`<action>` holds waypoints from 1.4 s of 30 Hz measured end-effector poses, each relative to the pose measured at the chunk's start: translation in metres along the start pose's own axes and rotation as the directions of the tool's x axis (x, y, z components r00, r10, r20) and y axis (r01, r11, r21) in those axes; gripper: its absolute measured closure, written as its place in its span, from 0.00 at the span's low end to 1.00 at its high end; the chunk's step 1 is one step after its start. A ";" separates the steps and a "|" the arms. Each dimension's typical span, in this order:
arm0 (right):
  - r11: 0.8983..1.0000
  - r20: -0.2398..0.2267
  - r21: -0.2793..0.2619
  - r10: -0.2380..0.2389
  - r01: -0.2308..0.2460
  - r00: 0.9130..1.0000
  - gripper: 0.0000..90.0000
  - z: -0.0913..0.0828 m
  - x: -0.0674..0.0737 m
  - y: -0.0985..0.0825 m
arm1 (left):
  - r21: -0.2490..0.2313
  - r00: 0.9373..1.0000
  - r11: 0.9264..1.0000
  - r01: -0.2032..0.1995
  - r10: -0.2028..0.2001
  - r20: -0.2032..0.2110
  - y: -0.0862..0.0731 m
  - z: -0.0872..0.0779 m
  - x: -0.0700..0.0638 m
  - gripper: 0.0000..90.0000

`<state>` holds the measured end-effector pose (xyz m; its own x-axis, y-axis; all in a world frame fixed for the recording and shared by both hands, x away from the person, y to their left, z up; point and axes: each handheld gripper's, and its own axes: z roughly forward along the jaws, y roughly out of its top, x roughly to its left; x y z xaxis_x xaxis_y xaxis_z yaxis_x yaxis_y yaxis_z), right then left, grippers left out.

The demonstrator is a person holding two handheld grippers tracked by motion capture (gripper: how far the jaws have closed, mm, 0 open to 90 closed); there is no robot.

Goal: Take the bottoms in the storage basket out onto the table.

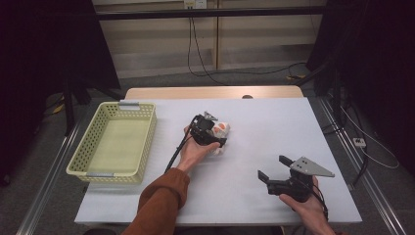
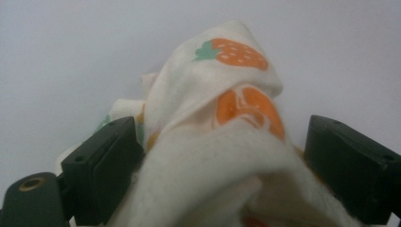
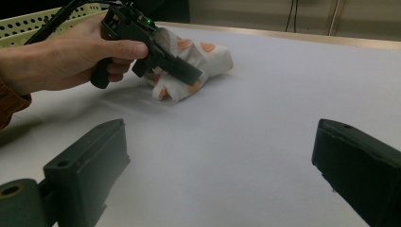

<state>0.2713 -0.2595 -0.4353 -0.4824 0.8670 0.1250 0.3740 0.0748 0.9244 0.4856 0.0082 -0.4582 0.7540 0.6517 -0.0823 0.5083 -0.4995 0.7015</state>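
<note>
White fruit-print cloth [image 2: 222, 142] bunched mid-table.

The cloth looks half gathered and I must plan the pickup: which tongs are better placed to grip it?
Left. The left tongs straddle the fruit-print cloth, jaws open. The right tongs are open too, but over bare table, apart from it.

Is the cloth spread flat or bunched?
Bunched: the cloth sits in a rumpled heap on the table, rising between the left gripper's open jaws.
</note>
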 end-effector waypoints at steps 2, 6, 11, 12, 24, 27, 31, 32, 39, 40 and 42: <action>1.000 -0.004 -0.002 -0.001 0.001 1.000 0.05 0.000 0.000 0.000 | -0.003 1.000 1.000 -0.001 0.001 -0.008 0.000 -0.001 0.001 0.10; 1.000 -0.008 -0.002 0.003 -0.003 1.000 0.05 0.000 0.000 0.000 | -0.021 1.000 1.000 0.001 -0.001 -0.020 0.002 -0.004 0.002 0.09; 1.000 -0.007 -0.006 0.007 -0.007 1.000 0.05 0.000 0.000 0.000 | -0.047 0.999 0.999 -0.002 0.000 -0.032 0.004 -0.008 0.003 0.09; 1.000 -0.007 -0.004 0.005 -0.005 1.000 0.05 0.000 0.000 0.000 | -0.053 1.000 0.999 0.000 -0.001 -0.029 0.004 -0.009 0.003 0.09; 1.000 -0.010 0.001 0.000 0.000 1.000 0.05 0.004 0.000 0.001 | -0.056 1.000 0.998 -0.025 0.024 -0.009 0.009 -0.025 0.005 0.07; 1.000 -0.007 0.000 0.002 -0.002 1.000 0.05 0.003 0.001 0.001 | -0.104 1.000 0.994 -0.027 0.026 -0.004 0.014 -0.035 0.005 0.07; 1.000 -0.005 0.002 0.002 -0.002 1.000 0.05 0.003 0.001 0.002 | -0.124 1.000 0.992 -0.008 0.009 0.006 0.016 -0.045 0.006 0.07; 1.000 -0.004 0.001 -0.002 0.002 1.000 0.05 0.004 0.002 0.002 | -0.117 1.000 0.993 -0.014 0.014 0.002 0.016 -0.046 0.006 0.07; 1.000 0.001 0.004 0.009 -0.009 1.000 0.05 0.006 0.001 0.003 | -0.119 1.000 0.993 -0.009 0.011 0.012 0.019 -0.060 0.001 0.07; 1.000 0.001 0.003 0.010 -0.010 1.000 0.05 0.006 0.001 0.003 | -0.135 1.000 0.991 -0.010 0.010 0.000 0.020 -0.062 0.001 0.07; 1.000 0.001 0.008 0.006 -0.006 1.000 0.05 0.006 0.001 0.002 | -0.156 1.000 0.988 -0.013 0.011 -0.013 0.021 -0.067 0.001 0.07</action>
<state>0.2767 -0.2552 -0.4353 -0.4796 0.8678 0.1302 0.3830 0.0735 0.9208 0.4693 0.0361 -0.3960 0.7542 0.6535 -0.0649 0.4271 -0.4129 0.8044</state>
